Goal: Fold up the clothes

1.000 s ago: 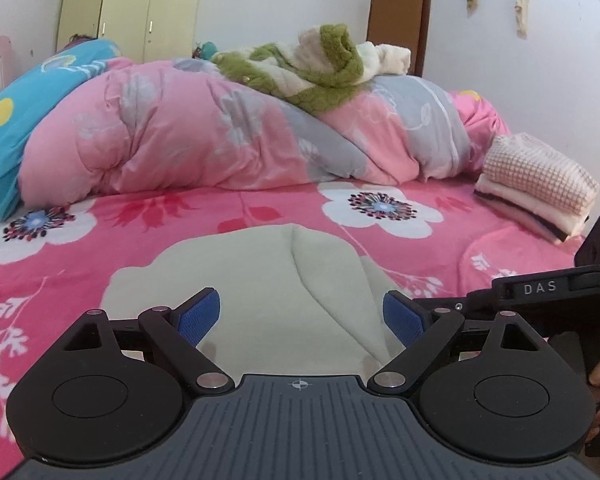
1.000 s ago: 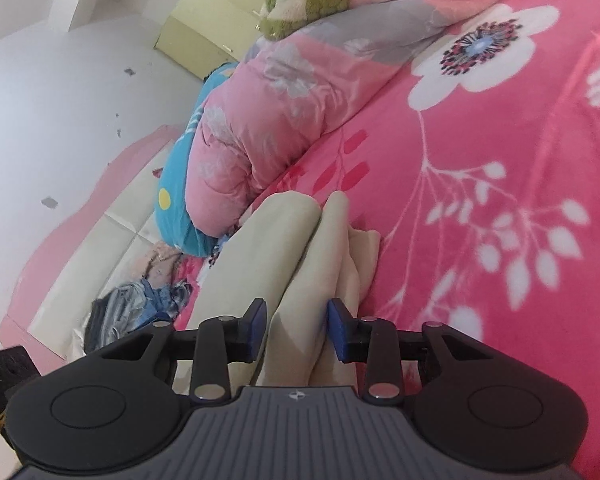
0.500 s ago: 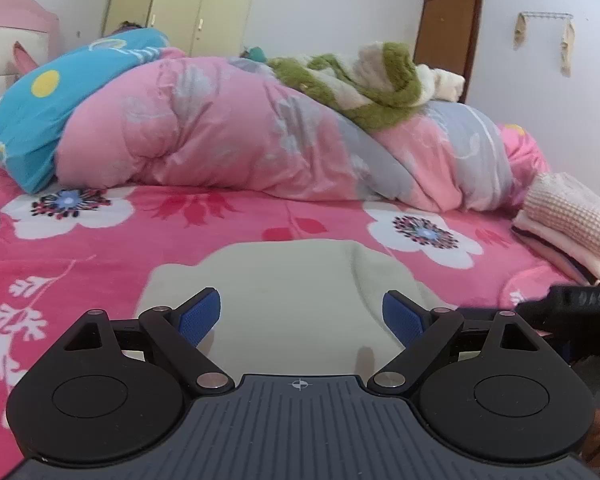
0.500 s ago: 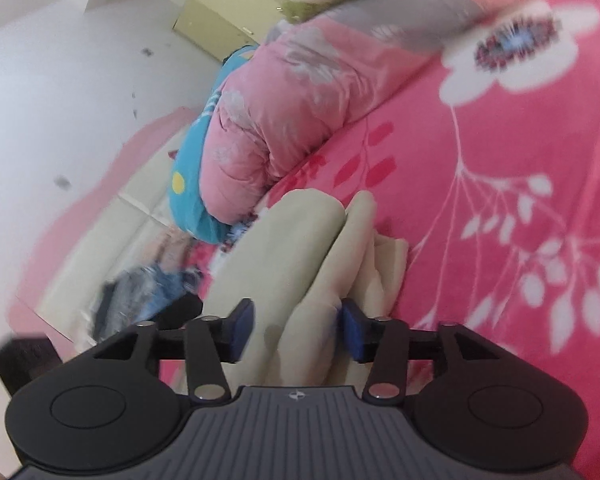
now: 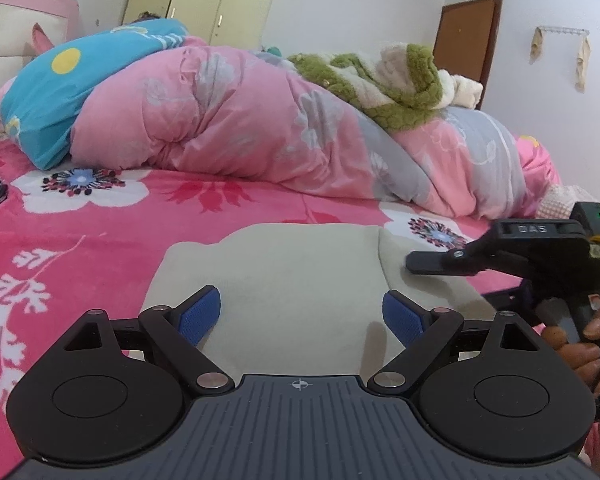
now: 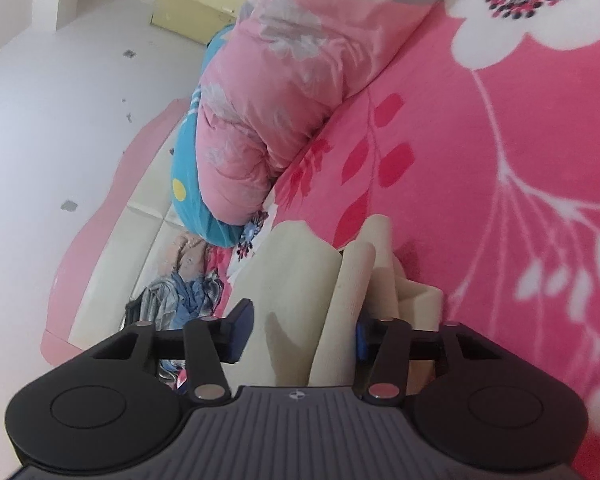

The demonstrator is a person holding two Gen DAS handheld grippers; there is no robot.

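Cream garment [image 5: 300,276] lies folded on the pink floral bedspread [image 5: 100,240], right under my left gripper [image 5: 300,316], whose blue pads [image 5: 199,314] are spread wide with nothing between them. Off to that view's right edge my right gripper [image 5: 432,263] reaches in over the garment's side fold, a hand [image 5: 580,344] wrapped round its handle. Through the right wrist camera the view is tipped sideways: my right gripper [image 6: 300,330] has its jaws parted, and the rolled edges of the cream garment [image 6: 300,276] stand between them. Whether the pads press the cloth I cannot tell, since one pad is half hidden behind the fold. Beyond, a pink quilt [image 5: 240,120] is heaped across the bed, a blue pillow [image 5: 72,88] at its left end and a green and cream fleece [image 5: 380,84] on top. Loose clothes [image 6: 180,300] sit bunched by the headboard [image 6: 112,232].
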